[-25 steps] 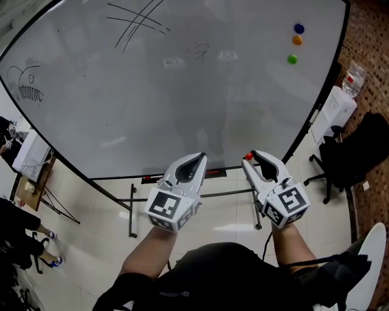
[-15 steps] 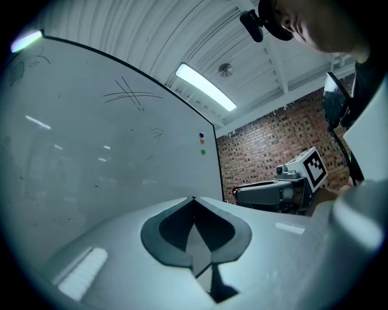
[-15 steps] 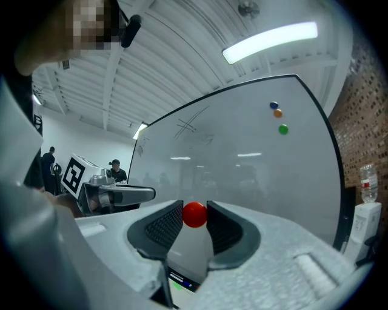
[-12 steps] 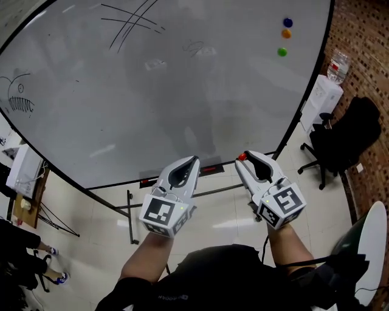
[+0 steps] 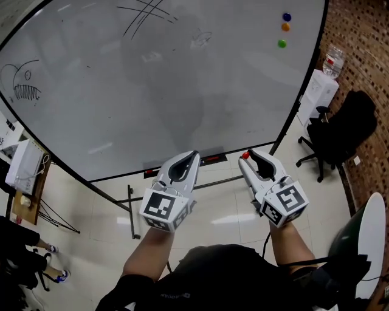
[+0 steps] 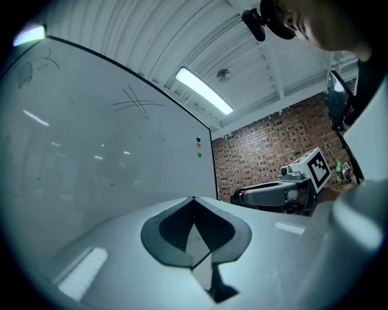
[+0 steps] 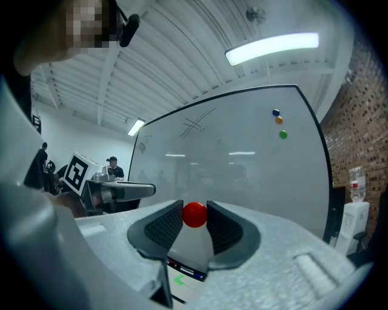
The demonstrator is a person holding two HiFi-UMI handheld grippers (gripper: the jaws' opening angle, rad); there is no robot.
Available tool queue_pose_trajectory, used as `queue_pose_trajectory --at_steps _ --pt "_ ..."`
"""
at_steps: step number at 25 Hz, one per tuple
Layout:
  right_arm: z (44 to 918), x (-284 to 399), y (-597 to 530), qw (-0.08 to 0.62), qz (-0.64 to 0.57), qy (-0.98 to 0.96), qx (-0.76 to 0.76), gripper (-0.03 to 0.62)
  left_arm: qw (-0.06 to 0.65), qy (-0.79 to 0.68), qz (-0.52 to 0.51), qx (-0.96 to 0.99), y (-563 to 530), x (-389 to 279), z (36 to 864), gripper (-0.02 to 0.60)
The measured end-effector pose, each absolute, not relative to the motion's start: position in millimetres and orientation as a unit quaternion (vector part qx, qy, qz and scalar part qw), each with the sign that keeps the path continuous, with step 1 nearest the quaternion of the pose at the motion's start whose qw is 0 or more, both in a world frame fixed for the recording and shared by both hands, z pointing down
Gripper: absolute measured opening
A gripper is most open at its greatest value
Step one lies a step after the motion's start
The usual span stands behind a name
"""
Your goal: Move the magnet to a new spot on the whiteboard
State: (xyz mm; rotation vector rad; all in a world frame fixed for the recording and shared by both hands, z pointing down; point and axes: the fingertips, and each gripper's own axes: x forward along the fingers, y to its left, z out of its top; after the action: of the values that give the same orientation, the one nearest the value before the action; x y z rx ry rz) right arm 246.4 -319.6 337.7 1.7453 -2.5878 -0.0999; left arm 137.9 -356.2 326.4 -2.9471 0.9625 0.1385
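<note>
**Carrying the red magnet to the board**

The right gripper [image 5: 249, 157] is gripping a small red magnet [image 7: 194, 214] between the tips of its jaws. It is holding the magnet in the air in front of the whiteboard [image 5: 152, 91], low down near the bottom edge and not touching the surface. The left gripper [image 5: 192, 155] is riding alongside with its jaws pressed together and nothing between them.

The step in hand looks like the carry to a fresh spot. To do it well, the person should be aiming for a bare patch, well apart from the blue magnet [image 5: 286, 17], the orange magnet [image 5: 285, 27] and the green magnet [image 5: 282, 44] at the top right, and off the pen marks. The grip is only at the tips, so a steady, square approach matters. The jaws should be letting go only once the magnet is sitting flat against the board. The left gripper should be keeping out of the way.
</note>
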Motion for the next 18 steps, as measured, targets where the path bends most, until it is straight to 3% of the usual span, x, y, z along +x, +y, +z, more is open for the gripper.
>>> queue_pose_trajectory --at_steps 18 --pt "356 149 -229 -0.005 -0.011 -0.896 0.443 0.104 0.009 0.426 0.023 -0.904 -234 43 346 0.015"
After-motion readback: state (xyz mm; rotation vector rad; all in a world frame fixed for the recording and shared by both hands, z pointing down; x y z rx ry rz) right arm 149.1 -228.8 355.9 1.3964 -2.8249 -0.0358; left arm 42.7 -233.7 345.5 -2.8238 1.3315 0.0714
